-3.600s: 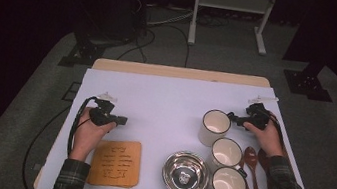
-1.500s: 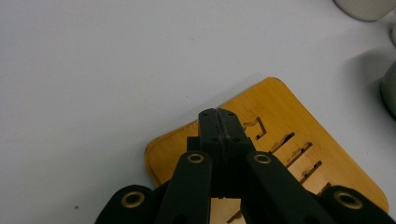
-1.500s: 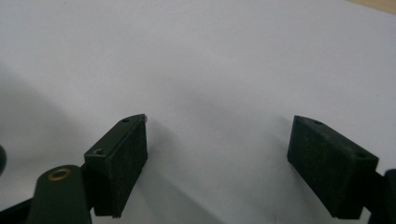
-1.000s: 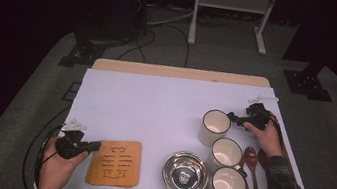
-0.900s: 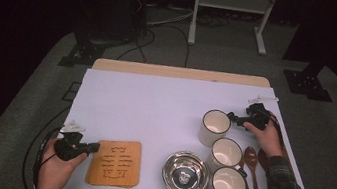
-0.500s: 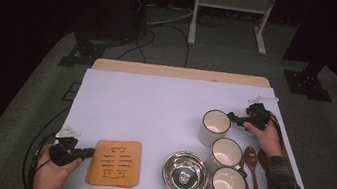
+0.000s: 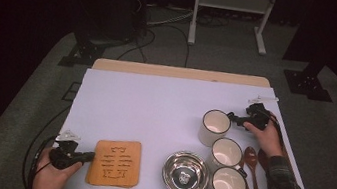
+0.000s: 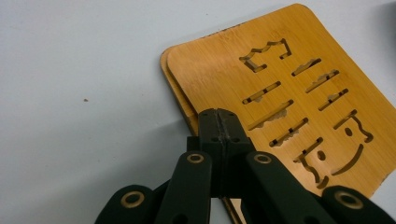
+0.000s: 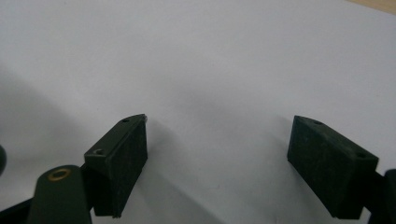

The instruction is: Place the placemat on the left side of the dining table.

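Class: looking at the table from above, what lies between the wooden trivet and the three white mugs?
In the high view, a steel bowl sits between the wooden trivet and the mugs.

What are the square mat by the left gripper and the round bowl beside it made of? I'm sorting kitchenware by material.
The mat looks like bamboo or light wood: an orange-tan surface with fine straight grain, cut-through slots, and a matt finish. The bowl looks like polished metal, probably stainless steel: silvery and mirror-bright, with reflections inside.
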`<state>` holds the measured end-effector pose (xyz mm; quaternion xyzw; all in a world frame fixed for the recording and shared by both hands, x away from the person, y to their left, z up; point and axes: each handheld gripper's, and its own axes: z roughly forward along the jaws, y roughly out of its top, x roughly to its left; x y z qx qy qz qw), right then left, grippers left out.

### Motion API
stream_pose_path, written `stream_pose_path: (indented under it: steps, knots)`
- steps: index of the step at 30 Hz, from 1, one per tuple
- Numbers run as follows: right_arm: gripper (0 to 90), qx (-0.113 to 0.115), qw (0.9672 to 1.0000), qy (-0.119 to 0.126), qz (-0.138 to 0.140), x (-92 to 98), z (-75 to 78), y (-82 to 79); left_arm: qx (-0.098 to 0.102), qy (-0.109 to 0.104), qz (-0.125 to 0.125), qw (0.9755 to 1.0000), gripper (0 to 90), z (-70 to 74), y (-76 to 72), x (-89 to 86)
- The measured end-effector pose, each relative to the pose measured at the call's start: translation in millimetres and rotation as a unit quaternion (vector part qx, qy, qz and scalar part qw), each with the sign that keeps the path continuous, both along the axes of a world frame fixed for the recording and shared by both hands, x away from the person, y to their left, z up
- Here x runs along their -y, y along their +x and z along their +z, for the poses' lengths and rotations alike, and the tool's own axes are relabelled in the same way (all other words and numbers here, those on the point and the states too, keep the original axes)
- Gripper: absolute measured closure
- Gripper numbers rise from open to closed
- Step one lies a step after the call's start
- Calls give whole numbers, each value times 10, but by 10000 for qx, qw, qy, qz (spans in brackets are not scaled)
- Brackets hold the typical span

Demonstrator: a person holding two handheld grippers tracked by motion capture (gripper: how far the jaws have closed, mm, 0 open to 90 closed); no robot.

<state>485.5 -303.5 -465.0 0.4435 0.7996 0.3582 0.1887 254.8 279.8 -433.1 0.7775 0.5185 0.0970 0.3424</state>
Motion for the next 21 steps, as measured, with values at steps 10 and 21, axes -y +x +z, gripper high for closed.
stream_pose_path:
  steps: [10, 21]
  knots:
    - [184, -3, 10000, -2, 0, 0, 0, 1, -21, 27, 4, 10000, 900, -10, 7, 10]
    - [184, -4, 10000, 0, -1, 0, 0, 0, -1, 21, -105, 9999, 900, -20, 33, 80]
